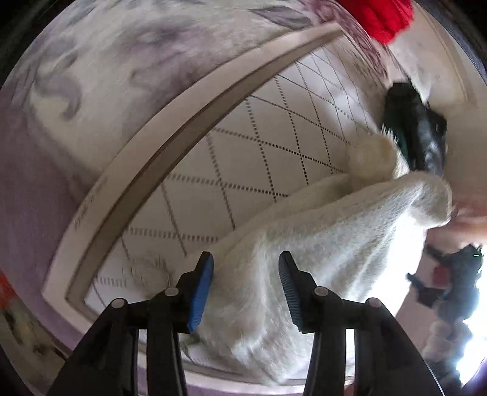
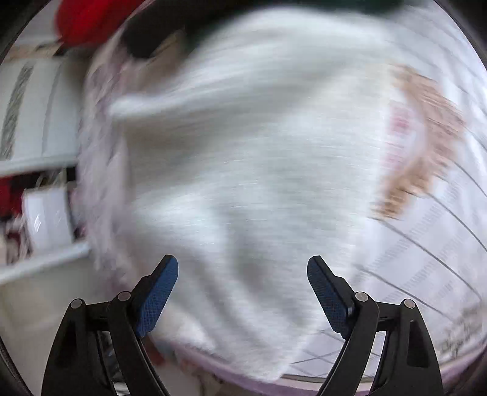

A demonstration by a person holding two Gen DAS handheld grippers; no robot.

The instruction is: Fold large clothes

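While both views are blurred, most of all the right wrist one, the main things can be made out. A white fuzzy garment (image 1: 334,231) lies on a pale mat (image 1: 243,146) printed with a dotted diamond grid, and the mat rests on a purple floral cover (image 1: 91,76).

From the left wrist view, the left gripper (image 1: 246,289) has its blue-padded fingers (image 1: 201,292) spread apart, with the near edge of the garment showing in the gap between them; nothing is pinched. The garment spreads from there to the far right, where a fold stands up. Beyond that fold a dark item (image 1: 417,128) lies on the far right, and a red cloth (image 1: 380,18) sits at the far edge. The other gripper (image 1: 450,280) shows dimly at the right, against glare; its state cannot be read here.

In the right wrist view, the right gripper (image 2: 242,292) also has its fingers (image 2: 158,295) wide apart and holds nothing. The garment (image 2: 243,167) fills the middle of this view, just ahead of the fingers. A tan and pink patch (image 2: 426,143) shows at its right side, too smeared to tell what it is. The mat's grid (image 2: 441,249) appears on the right, and the red cloth (image 2: 88,18) at the far left.
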